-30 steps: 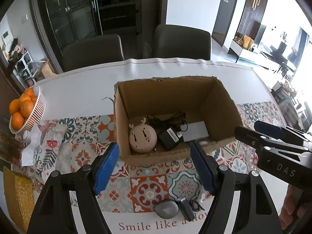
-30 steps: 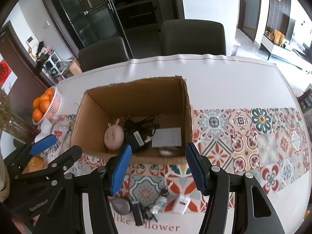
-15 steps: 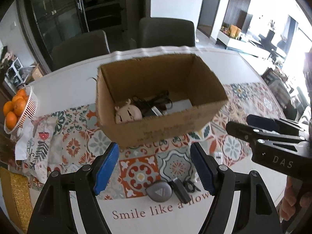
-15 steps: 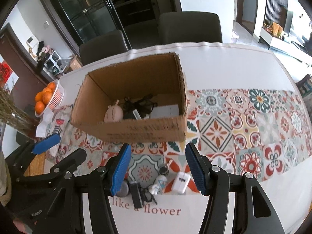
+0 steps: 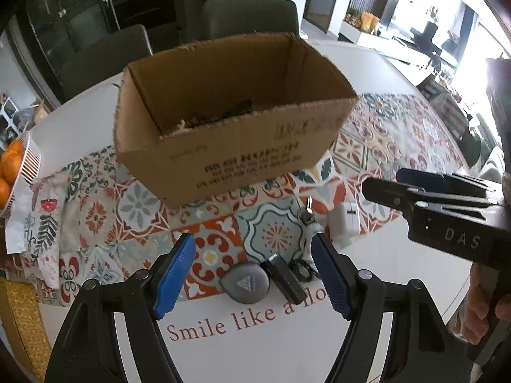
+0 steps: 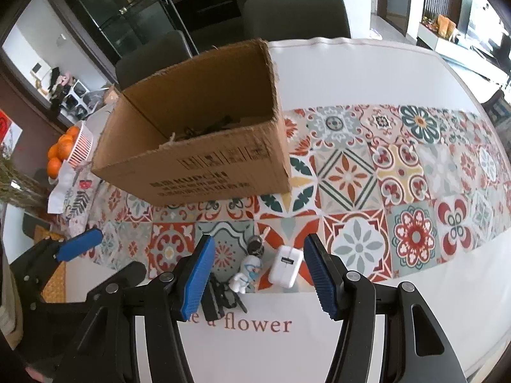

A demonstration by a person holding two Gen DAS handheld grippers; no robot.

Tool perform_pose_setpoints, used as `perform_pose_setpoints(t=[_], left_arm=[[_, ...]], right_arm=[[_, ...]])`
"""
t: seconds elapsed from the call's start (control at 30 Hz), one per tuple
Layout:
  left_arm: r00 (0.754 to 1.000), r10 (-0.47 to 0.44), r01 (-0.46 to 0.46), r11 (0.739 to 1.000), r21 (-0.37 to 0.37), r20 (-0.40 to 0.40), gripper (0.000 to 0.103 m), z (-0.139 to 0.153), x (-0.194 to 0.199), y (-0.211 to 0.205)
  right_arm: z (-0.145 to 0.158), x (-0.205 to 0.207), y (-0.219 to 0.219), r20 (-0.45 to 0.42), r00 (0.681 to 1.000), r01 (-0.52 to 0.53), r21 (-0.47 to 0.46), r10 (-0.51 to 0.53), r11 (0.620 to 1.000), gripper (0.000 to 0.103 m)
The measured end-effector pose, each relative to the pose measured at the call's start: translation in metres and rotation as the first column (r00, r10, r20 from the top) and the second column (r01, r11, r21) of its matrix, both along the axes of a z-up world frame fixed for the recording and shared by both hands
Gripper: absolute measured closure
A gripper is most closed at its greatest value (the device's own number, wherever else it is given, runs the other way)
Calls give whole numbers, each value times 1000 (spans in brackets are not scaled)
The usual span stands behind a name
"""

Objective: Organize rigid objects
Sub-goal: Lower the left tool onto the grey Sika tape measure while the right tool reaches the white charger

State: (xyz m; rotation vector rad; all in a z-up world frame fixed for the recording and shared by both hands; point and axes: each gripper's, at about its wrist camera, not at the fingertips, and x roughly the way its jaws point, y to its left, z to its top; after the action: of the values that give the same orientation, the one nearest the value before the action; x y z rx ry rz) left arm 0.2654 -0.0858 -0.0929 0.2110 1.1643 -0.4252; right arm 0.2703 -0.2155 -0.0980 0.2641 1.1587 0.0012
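Note:
An open cardboard box [image 5: 242, 146] stands on the patterned table runner, also in the right wrist view [image 6: 204, 146]; cables show inside it. In front of it lie a grey rounded tape measure [image 5: 245, 283], a black stick-shaped device [image 5: 286, 279], a white charger [image 6: 286, 265], a small white figurine [image 6: 247, 276] and a key ring [image 6: 255, 247]. My left gripper [image 5: 254, 277] is open, low over the tape measure and black device. My right gripper [image 6: 258, 276] is open, low over the figurine and charger.
A white basket of oranges [image 5: 16, 169] and a printed cloth [image 5: 41, 220] sit at the left edge. Two dark chairs [image 5: 252, 19] stand behind the white table [image 5: 287, 344]. The right gripper's body [image 5: 447, 217] shows at the right of the left view.
Both grippers have pulled back from above the box and dropped low toward the small items at the table's front. Both stayed open.

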Motion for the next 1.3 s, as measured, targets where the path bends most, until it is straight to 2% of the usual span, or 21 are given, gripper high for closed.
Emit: perform_pose_setpoints(t=[0.17, 0.63, 1.3], left_arm=[[999, -17, 17, 1000, 3, -51, 29, -13, -2, -2], [984, 17, -15, 1000, 14, -180, 29, -51, -1, 3], [963, -3, 32, 994, 104, -270, 29, -90, -3, 6]], right_arm=[[-13, -3, -4, -23, 1000, 15, 16, -15, 1000, 44], [-49, 0, -5, -99, 994, 48, 50, -43, 998, 44], [-84, 4, 0, -173, 980, 106, 64, -94, 992, 45]])
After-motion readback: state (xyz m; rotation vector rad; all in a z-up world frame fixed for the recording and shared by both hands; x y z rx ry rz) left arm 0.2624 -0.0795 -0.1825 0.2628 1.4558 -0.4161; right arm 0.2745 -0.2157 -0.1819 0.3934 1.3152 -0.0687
